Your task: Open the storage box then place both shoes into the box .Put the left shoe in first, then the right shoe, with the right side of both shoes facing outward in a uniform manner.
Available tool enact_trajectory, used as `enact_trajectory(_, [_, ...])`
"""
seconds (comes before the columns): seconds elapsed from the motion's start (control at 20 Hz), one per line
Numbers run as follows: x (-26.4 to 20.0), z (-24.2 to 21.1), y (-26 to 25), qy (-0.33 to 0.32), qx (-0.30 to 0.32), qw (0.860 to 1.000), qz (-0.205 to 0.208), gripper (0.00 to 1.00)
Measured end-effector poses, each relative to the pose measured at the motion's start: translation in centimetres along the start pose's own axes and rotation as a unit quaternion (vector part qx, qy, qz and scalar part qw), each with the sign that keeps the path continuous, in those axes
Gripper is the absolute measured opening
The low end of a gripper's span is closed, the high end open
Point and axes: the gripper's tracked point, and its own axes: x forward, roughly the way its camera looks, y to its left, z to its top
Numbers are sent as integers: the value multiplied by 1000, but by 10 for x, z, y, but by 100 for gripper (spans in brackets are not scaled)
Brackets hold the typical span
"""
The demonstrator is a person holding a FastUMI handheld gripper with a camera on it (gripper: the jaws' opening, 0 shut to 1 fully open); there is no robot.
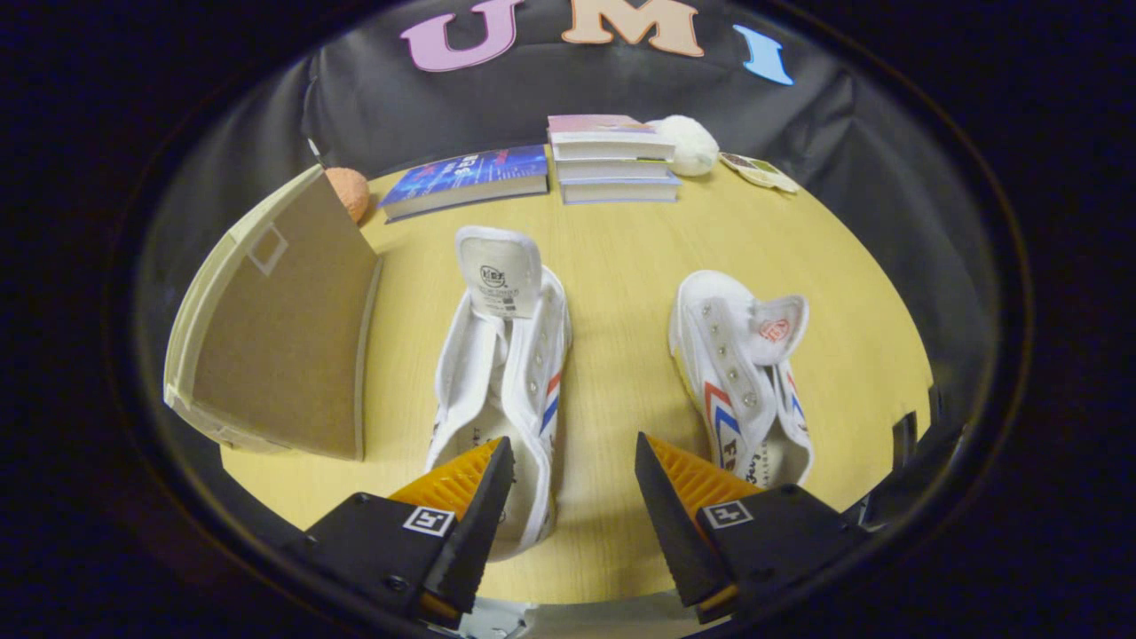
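Here the fingers gape apart, empty, above the left shoe's heel.

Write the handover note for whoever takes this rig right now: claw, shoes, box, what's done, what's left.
Claw: open, holding nothing, low over the table.
Shoes: two white shoes lie on the table apart from each other, one just ahead of one finger, the other just ahead of the other finger, tongues flipped up.
Box: cardboard, beside the first shoe; its lid stands raised, so it looks open. The inside is hidden.
Done: opening, apparently.
Left: put in the left shoe, then the right, right sides facing outward.
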Motion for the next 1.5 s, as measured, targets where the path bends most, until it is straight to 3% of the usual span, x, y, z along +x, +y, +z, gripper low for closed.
enact_trajectory(0.55, [52, 46, -13, -36, -8, 999, -13, 74])
enact_trajectory(0.9, [63, 49, -4, -44, -19, 999, 20, 69])
enact_trajectory(1.05, [62, 52, 11, -52, -16, 998, 29, 12])
enact_trajectory(1.2, [59, 52, 12, -64, -7, 998, 4, 6])
enact_trajectory(1.5, [26, 69, 10, -105, -15, 992, -72, 6])
